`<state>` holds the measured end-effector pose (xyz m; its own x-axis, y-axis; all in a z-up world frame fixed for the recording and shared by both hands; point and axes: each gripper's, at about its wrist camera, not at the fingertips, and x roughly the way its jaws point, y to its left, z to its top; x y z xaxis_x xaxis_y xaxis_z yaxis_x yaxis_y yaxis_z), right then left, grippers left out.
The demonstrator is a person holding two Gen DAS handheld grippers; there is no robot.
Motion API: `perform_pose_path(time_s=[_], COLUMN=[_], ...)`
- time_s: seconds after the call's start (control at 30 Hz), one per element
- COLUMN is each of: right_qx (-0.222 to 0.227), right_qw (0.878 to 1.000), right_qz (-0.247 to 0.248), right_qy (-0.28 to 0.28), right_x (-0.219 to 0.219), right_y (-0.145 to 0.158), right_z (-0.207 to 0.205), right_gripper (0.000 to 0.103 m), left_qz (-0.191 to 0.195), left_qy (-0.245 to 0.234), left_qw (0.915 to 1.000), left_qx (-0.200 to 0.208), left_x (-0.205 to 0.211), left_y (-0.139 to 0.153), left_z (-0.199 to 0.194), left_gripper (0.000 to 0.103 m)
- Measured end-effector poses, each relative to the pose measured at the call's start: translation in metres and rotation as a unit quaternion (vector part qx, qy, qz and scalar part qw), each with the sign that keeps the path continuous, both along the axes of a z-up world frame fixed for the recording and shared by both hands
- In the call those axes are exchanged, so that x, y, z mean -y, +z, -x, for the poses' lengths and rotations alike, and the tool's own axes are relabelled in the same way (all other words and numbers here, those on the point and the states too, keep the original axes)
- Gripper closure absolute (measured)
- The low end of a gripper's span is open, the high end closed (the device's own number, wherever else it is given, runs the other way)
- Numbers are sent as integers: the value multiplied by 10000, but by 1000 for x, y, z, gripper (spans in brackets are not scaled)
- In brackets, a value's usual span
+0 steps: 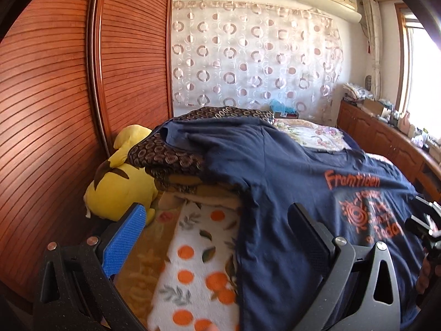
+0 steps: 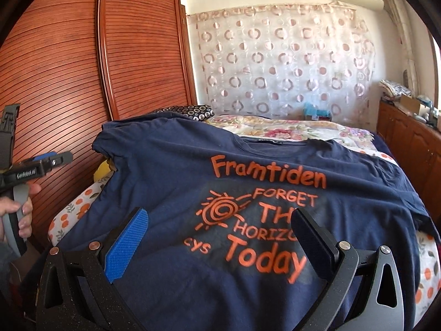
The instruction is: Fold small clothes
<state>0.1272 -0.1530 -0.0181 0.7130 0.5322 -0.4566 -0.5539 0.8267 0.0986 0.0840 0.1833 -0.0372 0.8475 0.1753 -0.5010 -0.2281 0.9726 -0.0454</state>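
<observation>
A navy T-shirt (image 2: 179,171) with orange lettering lies spread face up on the bed, collar toward the far wall. In the left wrist view the same T-shirt (image 1: 275,171) drapes over a stack of folded bedding, its left sleeve on top. My left gripper (image 1: 217,215) hovers open over the shirt's left edge and the orange-print blanket, nothing between its fingers. My right gripper (image 2: 220,220) hangs open above the printed chest, holding nothing. The left gripper (image 2: 59,160) also shows at the left of the right wrist view, held by a hand (image 2: 16,215).
A yellow plush toy (image 1: 118,184) lies between the bed and the red slatted wardrobe (image 1: 55,96). A dark ring-patterned cushion (image 1: 171,154) tops the bedding stack. The orange-print blanket (image 1: 198,262) covers the bed. A wooden cabinet (image 1: 386,138) with clutter runs along the right wall.
</observation>
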Motion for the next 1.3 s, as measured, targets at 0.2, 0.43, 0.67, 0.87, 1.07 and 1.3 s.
perform_pose_path(time_s=[0.2, 0.43, 0.67, 0.87, 1.07, 1.3], right_qx=[8, 52, -344, -211, -295, -280], right_qw=[9999, 9997, 9962, 9975, 9988, 9981], right_qz=[-23, 138, 614, 555, 403, 543], right_qy=[101, 195, 520, 376, 11, -107], right_x=[-6, -15, -47, -43, -13, -2], right_y=[2, -1, 0, 7, 10, 12], right_z=[-4, -3, -31, -42, -56, -57], right_gripper=[0, 0, 0, 0, 0, 0], left_qz=[486, 717, 468, 261, 128, 70], left_qy=[-54, -256, -561, -1081, -1934, -2140], left_qw=[9988, 9960, 9954, 9926, 9773, 9736], left_qx=[-71, -465, -628, -495, -853, -793], left_x=[-32, -37, -18, 9, 62, 79], left_y=[4, -7, -8, 17, 17, 16], left_z=[-34, -79, -94, -100, -106, -77], left_gripper=[17, 48, 85, 89, 89, 49])
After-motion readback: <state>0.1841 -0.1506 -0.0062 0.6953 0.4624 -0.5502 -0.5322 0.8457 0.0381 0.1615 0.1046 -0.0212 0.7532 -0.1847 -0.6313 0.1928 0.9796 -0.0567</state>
